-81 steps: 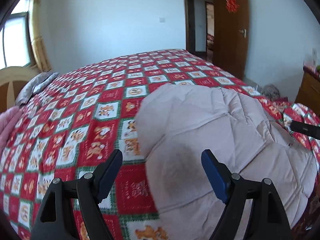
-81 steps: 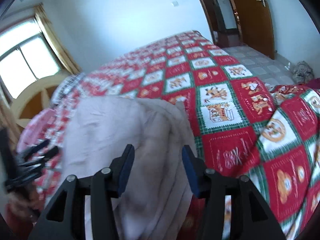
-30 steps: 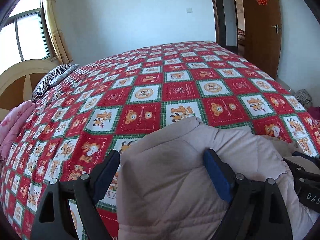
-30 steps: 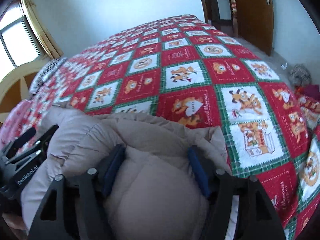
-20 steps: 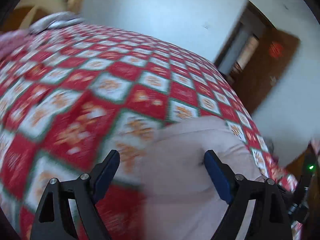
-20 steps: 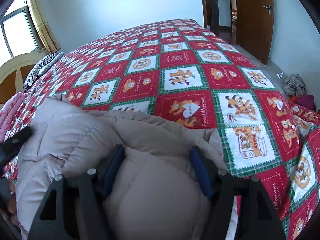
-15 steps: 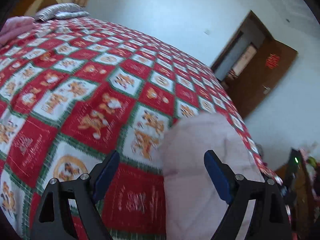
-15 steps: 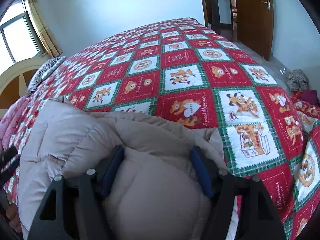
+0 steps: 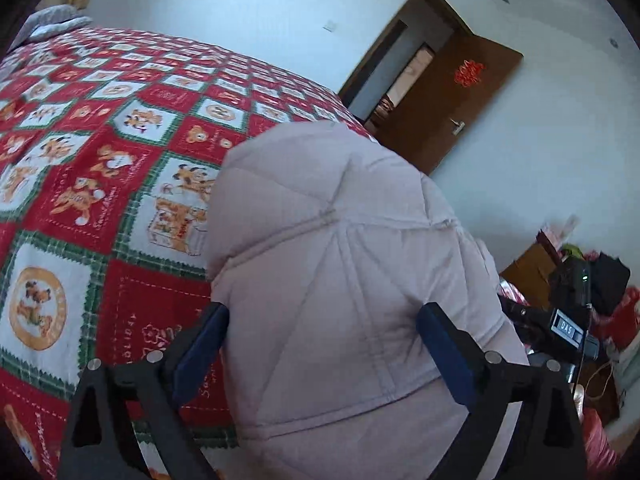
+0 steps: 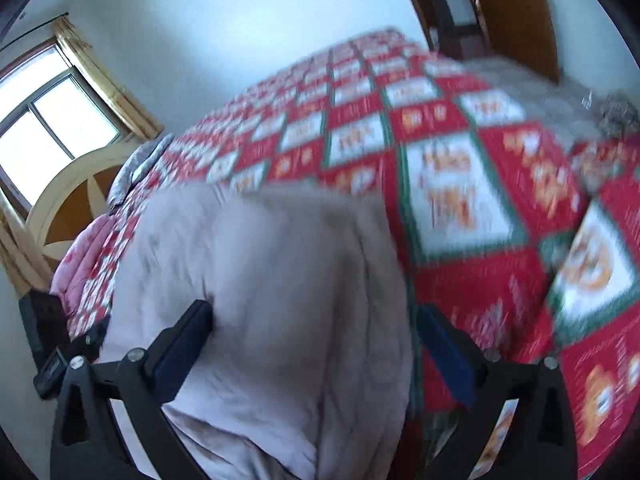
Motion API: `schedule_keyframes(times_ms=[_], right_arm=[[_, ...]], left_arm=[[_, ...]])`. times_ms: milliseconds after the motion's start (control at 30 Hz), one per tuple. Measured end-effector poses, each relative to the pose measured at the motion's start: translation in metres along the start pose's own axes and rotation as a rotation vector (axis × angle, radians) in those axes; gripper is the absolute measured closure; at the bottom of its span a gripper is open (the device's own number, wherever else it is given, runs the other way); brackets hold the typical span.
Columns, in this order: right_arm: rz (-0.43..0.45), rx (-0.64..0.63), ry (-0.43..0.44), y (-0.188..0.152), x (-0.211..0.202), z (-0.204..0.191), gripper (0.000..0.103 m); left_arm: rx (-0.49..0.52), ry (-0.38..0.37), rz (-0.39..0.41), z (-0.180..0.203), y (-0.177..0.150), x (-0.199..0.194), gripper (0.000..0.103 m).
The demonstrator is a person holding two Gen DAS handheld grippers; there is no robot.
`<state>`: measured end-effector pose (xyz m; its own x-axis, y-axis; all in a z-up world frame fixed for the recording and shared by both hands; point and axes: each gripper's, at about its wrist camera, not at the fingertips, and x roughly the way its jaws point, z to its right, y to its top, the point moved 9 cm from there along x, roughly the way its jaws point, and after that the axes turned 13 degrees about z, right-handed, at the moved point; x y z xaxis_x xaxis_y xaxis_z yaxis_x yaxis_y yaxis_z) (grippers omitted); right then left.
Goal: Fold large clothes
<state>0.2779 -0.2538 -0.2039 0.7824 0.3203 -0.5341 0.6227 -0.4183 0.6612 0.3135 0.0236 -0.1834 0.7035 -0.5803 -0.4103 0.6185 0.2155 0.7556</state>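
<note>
Both grippers' jaws opening wide; puffy jacket point(image 9: 340, 264) between them, seemingly unpinched.

A pale padded jacket point(image 9: 340, 280) lies on the red patchwork-quilted bed point(image 9: 80, 160).

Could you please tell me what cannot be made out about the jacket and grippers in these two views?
- Padded jacket: near end cut off by the left wrist view's bottom edge.
- Bedspread: pattern motion-blurred, right wrist view.
- Right gripper, jaws opening: blur hides whether its pads touch the jacket.
</note>
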Motion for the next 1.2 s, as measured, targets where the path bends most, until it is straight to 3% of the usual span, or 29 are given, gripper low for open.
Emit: schedule_keyframes(times_ms=[133, 267, 400, 533, 700, 767, 833, 1067, 1200], right_arm=[[-0.040, 0.162, 0.094, -0.019, 0.010, 0.010, 0.000], [-0.063, 0.095, 0.116, -0.023, 0.016, 0.000, 0.000], [-0.160, 0.030, 0.215, -0.030, 0.029, -0.025, 0.000], [-0.157, 0.017, 0.235, -0.022, 0.054, -0.030, 0.000], [-0.142, -0.006, 0.224, -0.021, 0.063, -0.036, 0.000], [-0.146, 0.033, 0.240, -0.024, 0.060, -0.045, 0.017], [-0.142, 0.076, 0.266, -0.031, 0.049, -0.047, 0.027], [-0.093, 0.079, 0.257, -0.055, 0.007, -0.073, 0.043], [-0.048, 0.107, 0.296, -0.056, -0.028, -0.085, 0.047]], left_arm=[[-0.031, -0.027, -0.045, -0.007, -0.008, 0.002, 0.005], [-0.098, -0.068, -0.085, -0.011, -0.018, 0.007, 0.004], [-0.142, -0.173, -0.127, -0.007, -0.023, 0.010, 0.003], [-0.107, -0.199, -0.153, -0.003, -0.021, 0.022, 0.001], [-0.049, -0.196, -0.124, 0.003, -0.020, 0.019, 0.005], [-0.044, -0.183, -0.102, 0.009, -0.020, 0.008, 0.011], [-0.049, -0.182, -0.089, 0.013, -0.023, -0.006, 0.016], [-0.047, -0.183, -0.048, 0.037, -0.038, -0.069, 0.025], [-0.056, -0.248, -0.011, 0.065, -0.034, -0.091, 0.025]])
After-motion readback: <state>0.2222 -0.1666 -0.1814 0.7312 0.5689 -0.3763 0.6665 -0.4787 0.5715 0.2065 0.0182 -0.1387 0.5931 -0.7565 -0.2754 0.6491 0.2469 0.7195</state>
